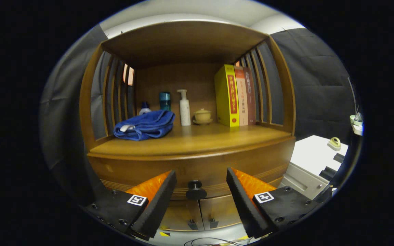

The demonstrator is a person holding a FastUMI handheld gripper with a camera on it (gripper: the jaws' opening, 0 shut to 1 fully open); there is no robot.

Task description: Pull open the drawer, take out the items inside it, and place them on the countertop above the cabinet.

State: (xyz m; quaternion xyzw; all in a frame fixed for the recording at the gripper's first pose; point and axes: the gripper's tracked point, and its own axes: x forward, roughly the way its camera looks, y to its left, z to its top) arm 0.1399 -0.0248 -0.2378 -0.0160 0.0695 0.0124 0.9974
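— Claw?
— Hanging released at lower centre, fingers spread wide, gripping nothing.
— Drawer?
— Sitting closed across the lower middle, under the counter; knob showing between the fingers, touching neither.
— On the counter?
— Lying at centre left, a blue towel; standing behind, at centre, a pump bottle and lidded cup; leaning right of centre, books.

Tongs spread, drawer knob unobstructed between them.
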